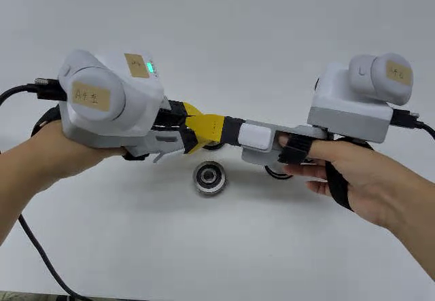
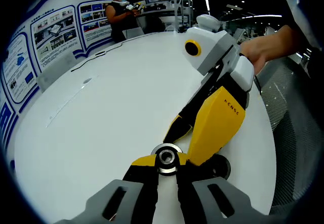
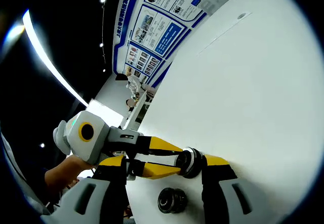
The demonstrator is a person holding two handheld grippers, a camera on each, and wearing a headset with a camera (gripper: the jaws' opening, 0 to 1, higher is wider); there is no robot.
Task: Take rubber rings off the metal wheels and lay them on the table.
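A small metal wheel point(image 2: 167, 158) with a dark rim hangs above the white table point(image 1: 217, 36), between both grippers. My left gripper point(image 2: 167, 161) is shut on it, with a yellow-tipped jaw on either side. My right gripper point(image 2: 186, 147) comes in from the opposite side, and its yellow jaws close on the same wheel point(image 3: 190, 162). In the head view the left gripper point(image 1: 194, 138) and the right gripper point(image 1: 216, 130) meet tip to tip at the middle. A second wheel point(image 1: 209, 177) lies flat on the table just below them.
A dark round piece point(image 1: 277, 172) lies on the table, half hidden under the right gripper's body. A black cable point(image 1: 34, 253) trails off the left gripper towards the near left. Wall posters point(image 2: 55, 37) and a person point(image 2: 119, 11) are far behind the table.
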